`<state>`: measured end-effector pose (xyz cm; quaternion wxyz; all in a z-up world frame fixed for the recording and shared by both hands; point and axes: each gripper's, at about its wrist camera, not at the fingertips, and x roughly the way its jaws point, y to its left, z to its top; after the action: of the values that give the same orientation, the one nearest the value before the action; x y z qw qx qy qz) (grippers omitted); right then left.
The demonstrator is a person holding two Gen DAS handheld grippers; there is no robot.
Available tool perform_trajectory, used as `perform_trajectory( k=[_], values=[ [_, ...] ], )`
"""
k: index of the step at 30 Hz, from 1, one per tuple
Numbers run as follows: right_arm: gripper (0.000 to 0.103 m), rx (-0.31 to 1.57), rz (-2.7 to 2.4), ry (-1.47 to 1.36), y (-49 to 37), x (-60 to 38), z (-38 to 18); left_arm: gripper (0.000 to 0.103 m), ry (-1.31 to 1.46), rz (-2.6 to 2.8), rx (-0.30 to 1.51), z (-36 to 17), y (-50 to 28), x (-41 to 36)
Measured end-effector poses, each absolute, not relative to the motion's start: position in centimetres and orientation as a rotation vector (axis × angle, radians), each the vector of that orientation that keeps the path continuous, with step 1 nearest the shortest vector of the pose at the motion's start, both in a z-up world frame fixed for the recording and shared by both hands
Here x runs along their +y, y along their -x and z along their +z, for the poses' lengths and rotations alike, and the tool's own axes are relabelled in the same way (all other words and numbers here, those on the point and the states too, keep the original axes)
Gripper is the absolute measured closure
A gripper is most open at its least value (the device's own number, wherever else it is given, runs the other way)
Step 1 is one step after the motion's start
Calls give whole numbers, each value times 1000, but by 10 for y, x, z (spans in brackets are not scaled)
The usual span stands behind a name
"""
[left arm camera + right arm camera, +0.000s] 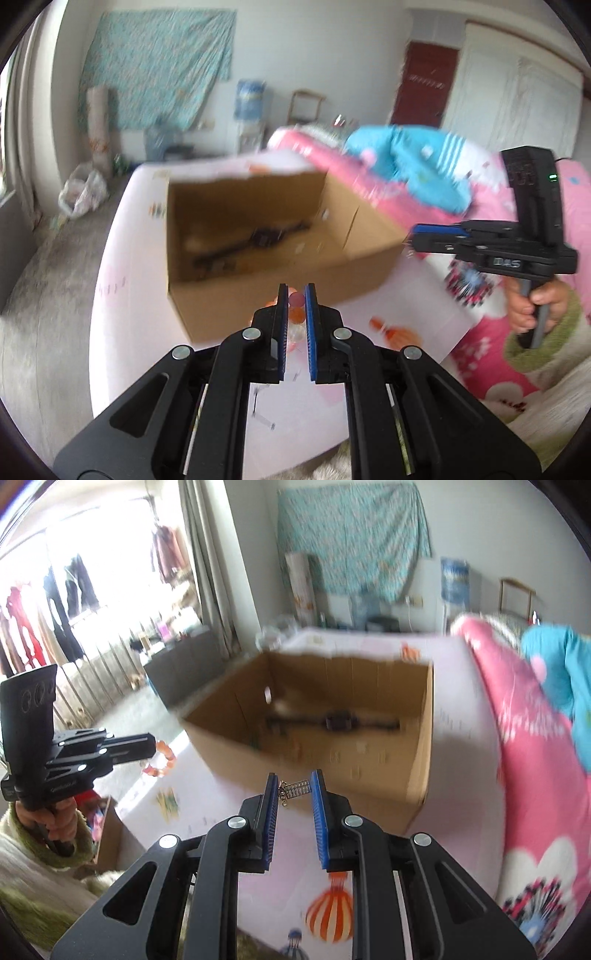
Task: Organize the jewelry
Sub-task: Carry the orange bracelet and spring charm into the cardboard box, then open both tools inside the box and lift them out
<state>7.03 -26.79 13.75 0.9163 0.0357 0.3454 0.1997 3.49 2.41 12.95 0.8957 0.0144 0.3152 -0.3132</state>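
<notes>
Two pieces are held: the left hand-held gripper pinches a bead bracelet, the right hand-held gripper a small chain. Both likely go next over the cardboard box, then release

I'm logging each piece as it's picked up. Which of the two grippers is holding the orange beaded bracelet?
The left gripper holds the orange beaded bracelet, its beads hanging from the fingertips. The right gripper instead pinches a small gold chain piece.

My left hand-held gripper is matt black plastic with ribbed blue pads and shiny metal pins. It pinches glossy, perhaps glass, beads. The right hand-held gripper pinches a glinting metal chain. The cardboard box looks matt; the bed sheet is printed cloth.
</notes>
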Motion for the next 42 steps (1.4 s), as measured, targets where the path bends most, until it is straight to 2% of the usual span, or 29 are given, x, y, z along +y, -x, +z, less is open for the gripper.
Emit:
perform_trajectory(
  k=[5, 10, 19, 24, 26, 30, 35, 37, 38, 40, 42],
  values=[
    [85, 644, 405, -59, -99, -271, 167, 95, -6, -756, 575, 169, -55, 3],
    [85, 641, 407, -95, -129, -282, 167, 95, -24, -801, 614, 169, -91, -36],
    [85, 660, 402, -152, -160, -304, 144, 95, 9, -833, 959, 90, -167, -93],
    [85, 688, 398, -171, -172, -312, 129, 95, -1, -788, 1201, 37, -190, -100],
    [85, 701, 389, -174, -176, -315, 125, 95, 11, -788, 1234, 29, -191, -97],
    [85, 733, 391, -164, -184, -313, 120, 94, 28, -792, 1213, 32, -189, -88],
    [85, 819, 442, -72, -187, -290, 116, 93, 38, -726, 1103, 55, -181, -64],
    [84, 870, 454, 1, -188, -280, 112, 84, 35, -683, 1025, 68, -172, -49],
    [84, 899, 458, 39, -189, -275, 108, 75, 35, -665, 998, 74, -171, -43],
    [84, 954, 451, 113, -190, -265, 100, 72, 29, -617, 928, 85, -162, -30],
    [83, 1018, 422, 197, -193, -256, 90, 65, 29, -595, 892, 92, -159, -24]
  ],
)
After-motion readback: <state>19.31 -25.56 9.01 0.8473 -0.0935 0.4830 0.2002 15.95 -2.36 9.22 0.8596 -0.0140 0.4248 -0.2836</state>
